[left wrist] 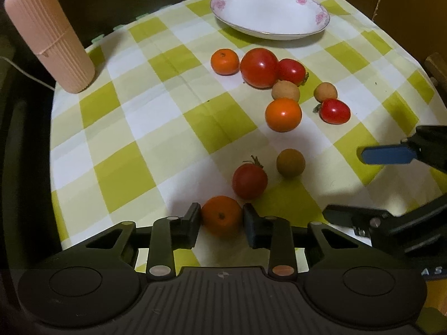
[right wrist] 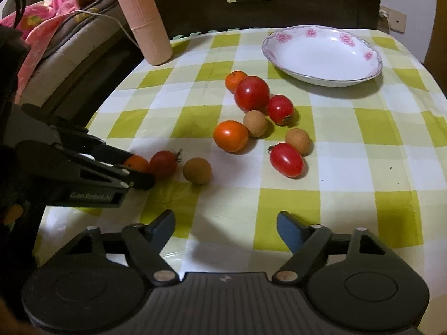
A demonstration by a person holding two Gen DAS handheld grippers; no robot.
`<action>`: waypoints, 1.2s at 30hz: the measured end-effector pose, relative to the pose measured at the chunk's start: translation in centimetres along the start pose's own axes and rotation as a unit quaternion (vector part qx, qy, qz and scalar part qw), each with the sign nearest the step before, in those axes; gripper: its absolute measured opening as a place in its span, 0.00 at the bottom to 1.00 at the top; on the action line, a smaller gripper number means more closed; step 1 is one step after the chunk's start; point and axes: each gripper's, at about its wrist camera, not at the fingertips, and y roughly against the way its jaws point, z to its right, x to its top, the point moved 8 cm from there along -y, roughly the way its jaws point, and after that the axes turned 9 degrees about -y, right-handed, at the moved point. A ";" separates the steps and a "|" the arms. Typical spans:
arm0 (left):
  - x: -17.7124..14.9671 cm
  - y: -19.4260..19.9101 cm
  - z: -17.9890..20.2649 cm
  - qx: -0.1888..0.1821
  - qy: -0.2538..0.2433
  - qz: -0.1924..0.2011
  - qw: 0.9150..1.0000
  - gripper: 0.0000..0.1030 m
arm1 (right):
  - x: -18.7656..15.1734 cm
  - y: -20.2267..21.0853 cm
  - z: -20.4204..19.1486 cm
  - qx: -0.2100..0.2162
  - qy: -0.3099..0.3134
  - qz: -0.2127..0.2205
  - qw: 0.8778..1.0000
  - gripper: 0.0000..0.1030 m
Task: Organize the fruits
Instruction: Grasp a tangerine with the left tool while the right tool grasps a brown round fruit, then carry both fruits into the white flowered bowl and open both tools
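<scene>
Here we have the left gripper (left wrist: 221,217) clamped on a small orange (left wrist: 221,215) at the bottom centre of the left wrist view — a pad touches the fruit on each side. Just above it sit a red tomato (left wrist: 249,177) and a brown round fruit (left wrist: 290,163), near each other but apart. Higher up lies a cluster of tomatoes, oranges and brown fruits, and beyond it, at the top of the frame, an empty white plate (left wrist: 307,32). Our right gripper (right wrist: 225,224) hangs with its jaws apart over the checked tablecloth (right wrist: 349,203) — nothing between them. A pink ribbed cylinder (right wrist: 144,19) stands upper left.
</scene>
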 end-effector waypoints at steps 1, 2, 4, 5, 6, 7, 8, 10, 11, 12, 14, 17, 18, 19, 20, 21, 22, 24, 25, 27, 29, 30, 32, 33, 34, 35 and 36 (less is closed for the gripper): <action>-0.1 0.1 0.0 0.000 0.001 -0.001 1.000 0.39 | 0.1 -0.1 -0.1 0.000 0.003 0.001 1.000 0.71; -0.1 0.1 0.1 0.000 0.001 -0.001 1.000 0.39 | 0.3 -0.2 -0.2 0.002 0.008 0.004 1.000 0.71; -0.1 0.1 0.1 -0.002 0.003 -0.001 1.000 0.39 | 0.8 -0.3 -0.6 0.005 0.017 0.009 1.000 0.71; -0.1 0.1 0.2 -0.006 0.005 -0.001 1.000 0.39 | 1.0 -0.4 -0.8 0.007 0.022 0.013 1.000 0.70; -0.2 0.2 0.2 -0.010 0.009 -0.001 1.000 0.39 | 1.2 -0.6 -1.0 0.011 0.027 0.015 0.999 0.70; -0.3 0.2 0.2 -0.012 0.011 -0.001 1.000 0.39 | 1.4 -0.8 -1.2 0.014 0.032 0.015 0.999 0.68; -0.3 0.2 0.2 -0.012 0.013 -0.002 1.000 0.39 | 1.6 -1.1 -1.4 0.017 0.037 0.012 0.999 0.65; -0.4 0.3 0.1 -0.012 0.018 -0.004 1.000 0.39 | 1.7 -1.8 -1.6 0.025 0.043 0.003 0.999 0.51; -0.5 0.2 0.0 -0.011 0.021 -0.005 1.000 0.39 | 1.7 -2.2 -1.8 0.030 0.044 -0.001 0.999 0.50; -0.5 0.2 -0.2 -0.012 0.025 -0.006 1.000 0.39 | 1.8 -2.4 -1.9 0.032 0.048 -0.001 0.998 0.49; -0.6 0.1 -0.4 -0.014 0.032 -0.008 0.999 0.39 | 1.9 -2.7 -2.2 0.030 0.062 0.004 0.998 0.49; -0.6 0.2 -0.7 -0.015 0.039 -0.008 0.999 0.38 | 2.2 -3.0 -2.7 0.038 0.076 0.008 0.996 0.48; -0.6 0.1 -0.8 -0.015 0.041 -0.009 0.999 0.38 | 2.2 -3.1 -2.8 0.043 0.080 0.008 0.996 0.47; -0.7 0.1 -0.9 -0.016 0.044 -0.011 0.999 0.39 | 2.3 -3.2 -2.9 0.046 0.084 0.009 0.995 0.46; -0.8 0.1 -1.0 -0.016 0.047 -0.013 0.999 0.40 | 2.3 -3.3 -3.0 0.049 0.089 0.011 0.995 0.44; -0.9 0.1 -1.1 -0.017 0.050 -0.016 0.998 0.41 | 2.4 -3.3 -3.0 0.050 0.093 0.012 0.994 0.42; -1.0 0.1 -1.1 -0.018 0.050 -0.017 0.998 0.41 | 2.6 -3.4 -3.0 0.051 0.092 0.013 0.994 0.38; -1.1 0.1 -1.1 -0.019 0.049 -0.018 0.998 0.43 | 2.9 -3.6 -2.8 0.055 0.084 0.012 0.995 0.31; -1.1 0.1 -1.0 -0.018 0.047 -0.018 0.999 0.44 | 3.1 -3.7 -2.7 0.055 0.081 0.012 0.995 0.26; -1.1 0.1 -1.0 -0.015 0.042 -0.018 0.999 0.47 | 3.1 -3.7 -2.8 0.056 0.085 0.012 0.995 0.25; -1.1 0.0 -1.0 -0.010 0.040 -0.017 0.999 0.49 | 2.8 -3.6 -3.0 0.046 0.102 0.015 0.994 0.25; -1.0 0.0 -1.0 -0.009 0.042 -0.016 0.999 0.49 | 2.6 -3.5 -3.2 0.041 0.110 0.017 0.993 0.25; -1.0 0.1 -1.0 -0.008 0.041 -0.014 0.999 0.46 | 2.5 -3.5 -3.2 0.037 0.111 0.015 0.993 0.25; -1.0 0.1 -0.9 -0.003 0.037 -0.013 0.999 0.39 | 2.5 -3.5 -3.2 0.036 0.111 0.014 0.993 0.24; -0.9 0.1 -0.8 0.002 0.032 -0.012 0.999 0.39 | 2.4 -3.4 -3.1 0.034 0.110 0.013 0.993 0.24; -1.0 0.1 -0.6 0.007 0.030 -0.012 0.999 0.39 | 2.4 -3.3 -3.0 0.032 0.109 0.013 0.993 0.24; -1.0 0.2 -0.5 0.010 0.028 -0.011 0.999 0.39 | 2.3 -3.1 -2.9 0.029 0.109 0.013 0.994 0.24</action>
